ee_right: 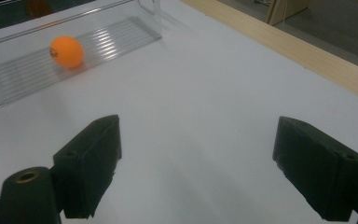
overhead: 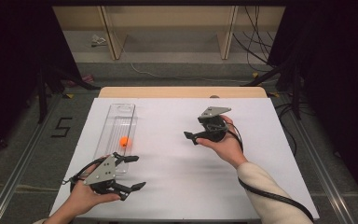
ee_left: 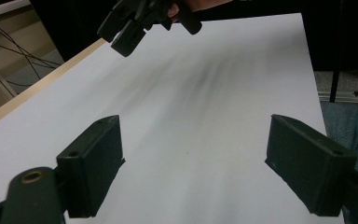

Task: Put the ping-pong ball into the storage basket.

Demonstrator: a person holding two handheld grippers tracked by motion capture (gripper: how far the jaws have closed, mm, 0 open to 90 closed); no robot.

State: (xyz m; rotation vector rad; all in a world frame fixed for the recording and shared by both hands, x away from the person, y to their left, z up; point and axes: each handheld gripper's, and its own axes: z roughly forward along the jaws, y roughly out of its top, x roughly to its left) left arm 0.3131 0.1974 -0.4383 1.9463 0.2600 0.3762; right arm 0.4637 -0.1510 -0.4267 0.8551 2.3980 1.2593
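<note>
A person stands at the near edge of the bench (overhead: pixel 182 186), a white-topped surface, with a pair of tongs in each hand. The left tongs (overhead: pixel 133 172) hover low at about 7 o'clock on the bench, jaws spread wide and empty, their upper jaw just over the near end of the tray (overhead: pixel 116 116). The right tongs (overhead: pixel 189 136) hang near the middle, a little toward 1 o'clock, also released with nothing between the jaws; they point left toward the tray. That clear tray runs lengthwise from roughly 9 to 11 o'clock on the bench, and the orange ball (overhead: pixel 124 141) lies on its ribbed floor, nearer the person's end. In the right gripper view the ball (ee_right: pixel 66 51) sits well apart from the jaws, up at 11 o'clock. As I read it, the ball is either already placed in the tray or waiting to be lifted out; I cannot tell which. If placing was the job, it looks done and only pulling the hands back is left. If picking is the job, nothing has begun.
</note>
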